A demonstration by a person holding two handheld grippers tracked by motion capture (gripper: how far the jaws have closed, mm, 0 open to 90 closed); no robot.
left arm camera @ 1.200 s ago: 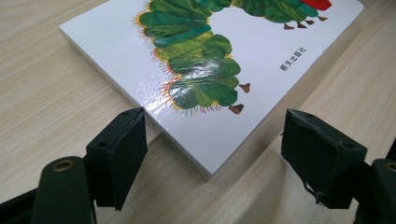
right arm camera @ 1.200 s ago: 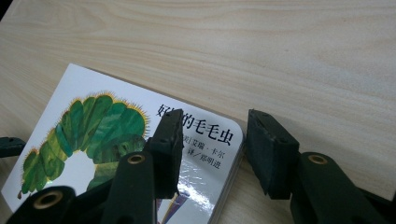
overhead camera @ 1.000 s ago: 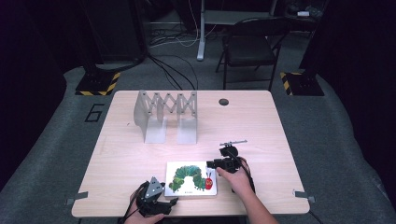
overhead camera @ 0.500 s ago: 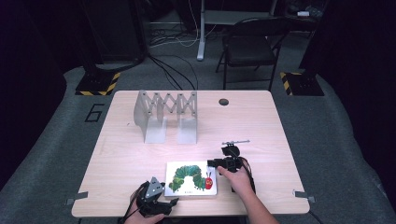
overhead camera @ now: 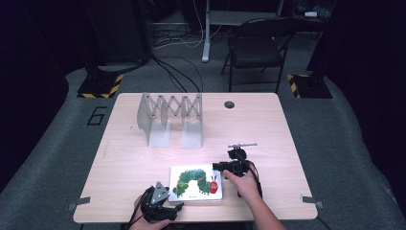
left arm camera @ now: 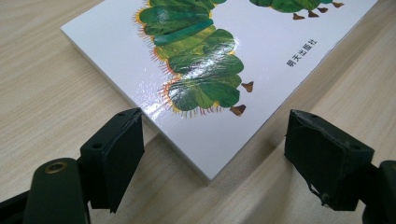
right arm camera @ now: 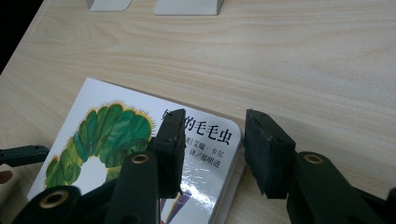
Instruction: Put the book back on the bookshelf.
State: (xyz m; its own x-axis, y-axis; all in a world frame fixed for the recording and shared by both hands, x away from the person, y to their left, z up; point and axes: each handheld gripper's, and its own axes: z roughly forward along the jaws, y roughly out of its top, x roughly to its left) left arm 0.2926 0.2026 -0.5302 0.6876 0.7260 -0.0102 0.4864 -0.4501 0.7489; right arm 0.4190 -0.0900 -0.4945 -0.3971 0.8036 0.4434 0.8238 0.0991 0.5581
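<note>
Little is changing from a second ago: both hands are keeping their places and the book (overhead camera: 196, 183) is lying flat where it was, near the front edge of the surface (overhead camera: 268, 124). The right tool (right arm camera: 212, 149) is pressing together on the book's right edge, seemingly readying a lift. The left tool (left arm camera: 210, 140) is waiting spread around the near corner, touching nothing.

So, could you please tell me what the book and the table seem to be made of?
The book looks like thick board with a glossy laminated cover: light glares off the caterpillar print, and its white edge is thick. The table shows pale wood grain with a matte finish, likely laminate or veneer rather than solid wood, though the look leaves that open.
</note>
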